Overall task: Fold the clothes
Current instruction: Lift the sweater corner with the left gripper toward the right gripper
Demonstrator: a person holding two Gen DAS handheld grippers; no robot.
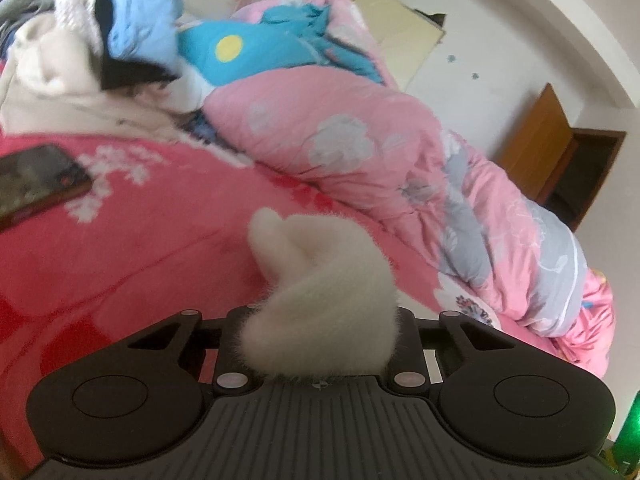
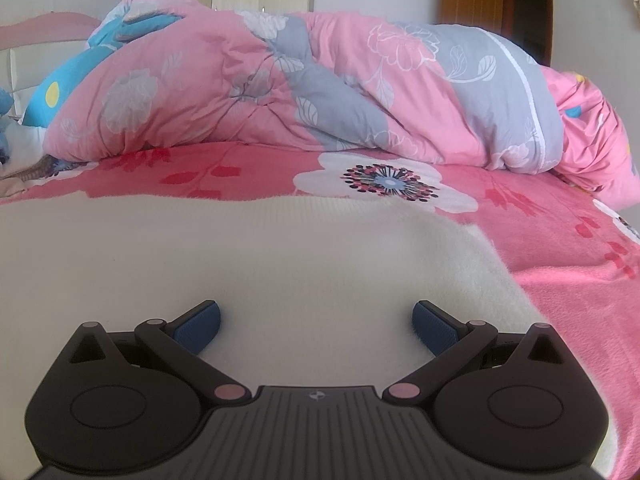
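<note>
A bunched fold of the white fuzzy sweater [image 1: 320, 300] sits pinched in the left gripper [image 1: 320, 344]. The rest of the sweater lies flat under the right gripper [image 2: 316, 320], whose jaws stand wide apart. Ahead of both, a rolled pink quilt [image 2: 320, 92] crosses the pink flowered bedspread [image 2: 560, 280]. Left of the left gripper lie a phone [image 1: 36, 180] and piled clothes [image 1: 100, 40].

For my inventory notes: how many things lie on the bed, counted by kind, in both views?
Quilt: 1, pink floral quilt
Garment being folded: 1, white fluffy sweater
Pile of unfolded clothes: 1, items inside too blurred to count
Phone: 1
Total: 4
</note>
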